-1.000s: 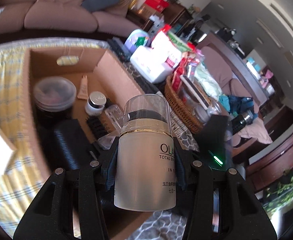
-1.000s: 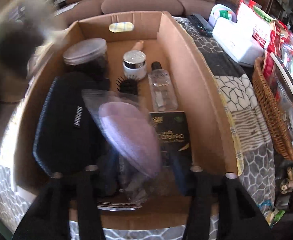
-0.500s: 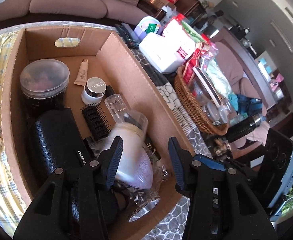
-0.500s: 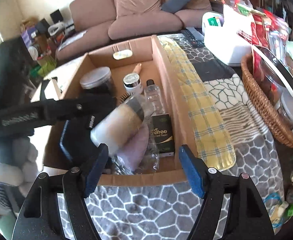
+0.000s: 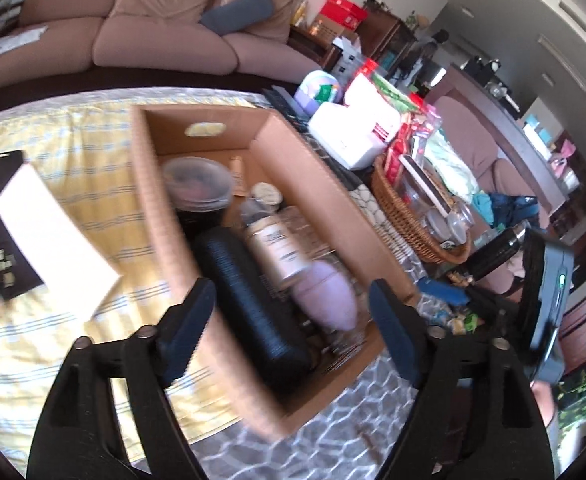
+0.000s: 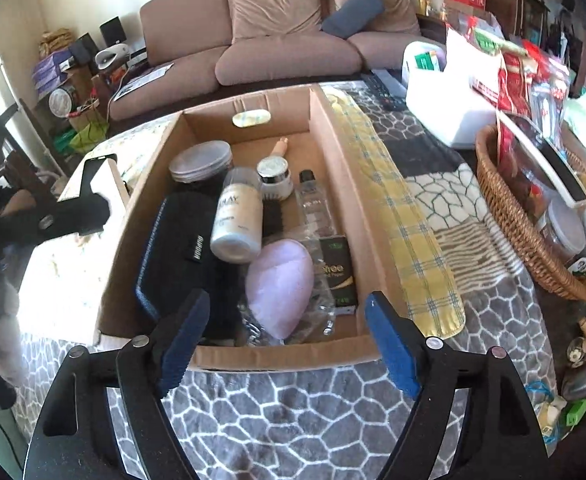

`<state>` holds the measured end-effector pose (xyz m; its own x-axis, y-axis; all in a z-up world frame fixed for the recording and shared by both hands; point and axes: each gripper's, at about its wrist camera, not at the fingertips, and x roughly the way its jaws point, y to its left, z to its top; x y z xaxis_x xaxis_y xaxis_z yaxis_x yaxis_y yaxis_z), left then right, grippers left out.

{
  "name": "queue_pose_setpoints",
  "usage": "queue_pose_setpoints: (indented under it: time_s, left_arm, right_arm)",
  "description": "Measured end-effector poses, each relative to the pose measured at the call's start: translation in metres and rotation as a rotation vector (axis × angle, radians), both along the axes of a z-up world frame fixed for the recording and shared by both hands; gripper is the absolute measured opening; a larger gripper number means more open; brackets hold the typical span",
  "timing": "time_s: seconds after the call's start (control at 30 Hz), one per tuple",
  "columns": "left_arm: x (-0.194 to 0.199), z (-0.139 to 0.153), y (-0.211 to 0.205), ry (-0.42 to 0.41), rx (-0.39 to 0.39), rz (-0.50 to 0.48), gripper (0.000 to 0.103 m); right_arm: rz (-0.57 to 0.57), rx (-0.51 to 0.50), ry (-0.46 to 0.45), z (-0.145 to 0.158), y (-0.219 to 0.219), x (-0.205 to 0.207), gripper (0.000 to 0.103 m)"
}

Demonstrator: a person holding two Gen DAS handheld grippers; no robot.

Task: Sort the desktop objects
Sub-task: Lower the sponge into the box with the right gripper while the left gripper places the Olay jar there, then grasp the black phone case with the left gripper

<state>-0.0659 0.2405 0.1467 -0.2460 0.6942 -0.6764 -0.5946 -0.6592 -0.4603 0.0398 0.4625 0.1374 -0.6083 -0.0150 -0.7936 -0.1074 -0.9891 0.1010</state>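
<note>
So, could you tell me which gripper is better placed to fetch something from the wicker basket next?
Probably the right gripper: open, empty, with the wicker basket on its side.

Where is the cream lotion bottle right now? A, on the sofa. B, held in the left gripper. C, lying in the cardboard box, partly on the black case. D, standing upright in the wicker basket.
C: the lotion bottle lies on its side in the cardboard box, leaning on the black case, just above the lilac pouch.
</note>
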Motion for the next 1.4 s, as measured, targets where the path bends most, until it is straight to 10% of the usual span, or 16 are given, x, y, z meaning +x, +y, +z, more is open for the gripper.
queue_pose_setpoints:
  time_s: [0.1,0.87,1.4]
  left_arm:
    - [0.002,0.005,-0.035,0.009,0.014,0.023,0.103]
    - [-0.06,-0.022,-0.27,-0.006,-0.017,0.322,0.103]
    - [-0.14,-0.077,-0.199,-0.01,-0.116,0.229,0.089]
  right_arm:
    - [0.019,0.003,0.004,0.007,-0.015,-0.003,0.09]
    - [0.274,0.033,0.009,0.01,-0.21,-0.081,0.102]
    - [0.292,0.036,0.009,-0.05,-0.258,-0.128,0.102]
